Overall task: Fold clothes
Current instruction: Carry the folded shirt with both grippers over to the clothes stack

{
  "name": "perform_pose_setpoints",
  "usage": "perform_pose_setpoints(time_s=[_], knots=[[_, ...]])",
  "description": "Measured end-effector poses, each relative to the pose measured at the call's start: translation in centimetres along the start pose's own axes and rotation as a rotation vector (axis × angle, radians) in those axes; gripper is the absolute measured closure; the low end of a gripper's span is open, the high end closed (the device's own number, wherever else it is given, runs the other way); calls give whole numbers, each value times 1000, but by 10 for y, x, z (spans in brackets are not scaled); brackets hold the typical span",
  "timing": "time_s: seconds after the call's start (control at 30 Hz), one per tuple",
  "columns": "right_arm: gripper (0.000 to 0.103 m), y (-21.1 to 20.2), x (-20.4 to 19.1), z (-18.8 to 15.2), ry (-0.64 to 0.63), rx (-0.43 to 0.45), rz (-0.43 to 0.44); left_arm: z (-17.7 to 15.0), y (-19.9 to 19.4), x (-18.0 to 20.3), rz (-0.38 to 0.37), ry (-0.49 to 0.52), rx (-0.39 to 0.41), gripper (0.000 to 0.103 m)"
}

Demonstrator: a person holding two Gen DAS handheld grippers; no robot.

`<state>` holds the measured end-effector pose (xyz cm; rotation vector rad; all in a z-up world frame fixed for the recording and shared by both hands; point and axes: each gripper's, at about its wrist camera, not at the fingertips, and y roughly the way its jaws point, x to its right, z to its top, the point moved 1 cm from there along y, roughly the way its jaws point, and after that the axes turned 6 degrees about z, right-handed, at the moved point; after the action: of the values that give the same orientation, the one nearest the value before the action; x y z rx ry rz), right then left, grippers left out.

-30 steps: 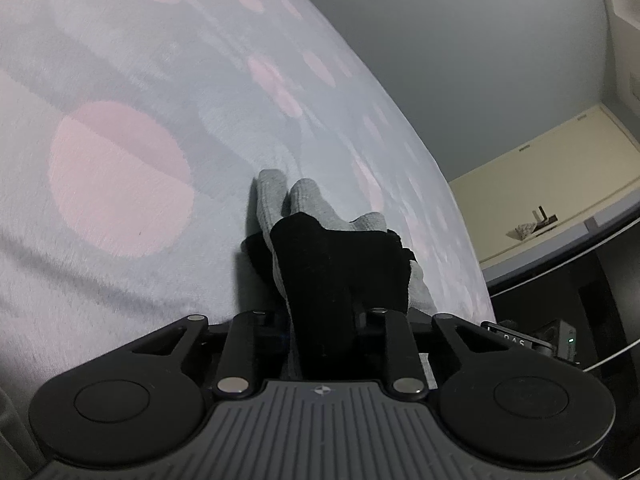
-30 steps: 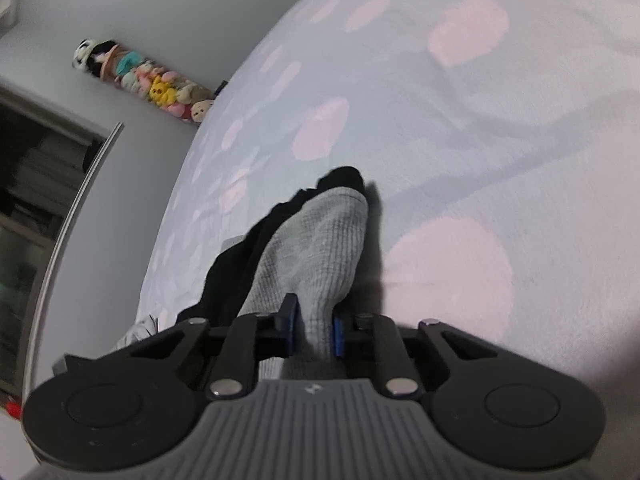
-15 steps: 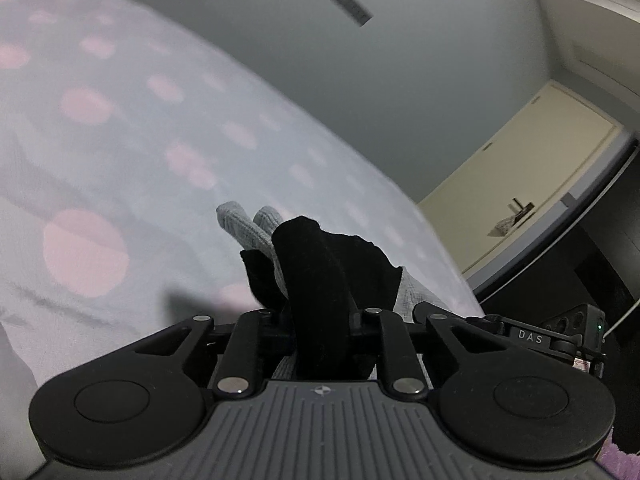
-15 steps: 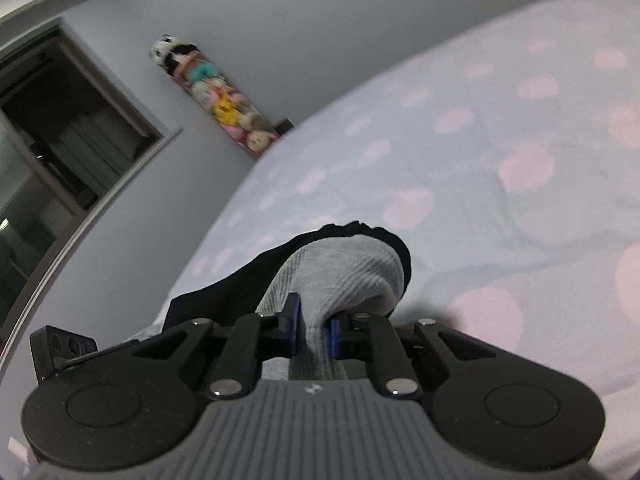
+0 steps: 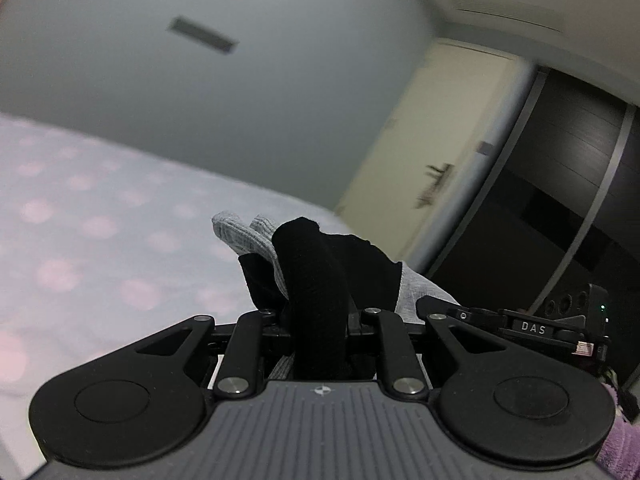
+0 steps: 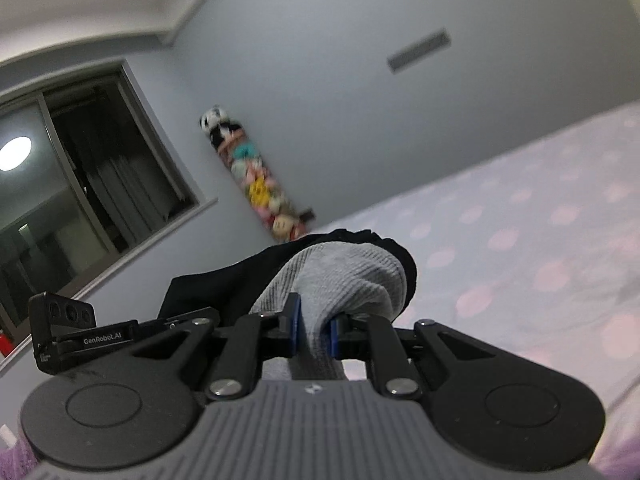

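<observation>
Lettering reads "DAS" on the far gripper in the left view, "GenRobot.AI" in the right view. Left gripper (image 5: pixel 318 316) pinches the black-and-grey garment (image 5: pixel 320 264); right gripper (image 6: pixel 314 326) clamps its grey ribbed part, lifted above the dotted bedspread (image 6: pixel 540 248).

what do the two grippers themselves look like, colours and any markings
Both are black, with a ribbed grey body, two round black side discs and silver pivot screws. The right gripper has blue pads; a black bar beside it reads GenRobot.AI. The left gripper shows no blue; the bar beside it reads DAS, with a small green light.
</observation>
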<state>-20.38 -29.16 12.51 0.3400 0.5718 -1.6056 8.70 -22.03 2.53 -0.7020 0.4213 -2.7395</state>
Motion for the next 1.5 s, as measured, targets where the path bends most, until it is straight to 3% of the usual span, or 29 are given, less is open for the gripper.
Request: perform_pose_setpoints(time_s=[0.17, 0.43, 0.77, 0.93, 1.07, 1.2, 1.43, 1.5], knots=[[87, -98, -4, 29, -56, 94, -60, 9, 12, 90, -109, 61, 10, 87], [87, -265, 2, 70, -99, 166, -247, -6, 61, 227, -306, 86, -26, 87], [87, -427, 27, 120, -92, 39, -547, -64, 142, 357, -532, -21, -218, 88], [87, -459, 66, 136, -106, -25, -627, -90, 178, 372, -532, -46, -268, 88], [87, -436, 122, 132, -79, -80, -658, -103, 220, 372, -464, -57, -316, 88], [87, -413, 183, 112, 4, -119, -632, -116, 261, 359, -413, -84, -383, 88], [87, -379, 242, 95, 108, -206, -607, -131, 315, 324, -392, -150, -498, 88], [81, -379, 249, 95, 162, -228, -615, -135, 330, 314, -386, -169, -531, 87]])
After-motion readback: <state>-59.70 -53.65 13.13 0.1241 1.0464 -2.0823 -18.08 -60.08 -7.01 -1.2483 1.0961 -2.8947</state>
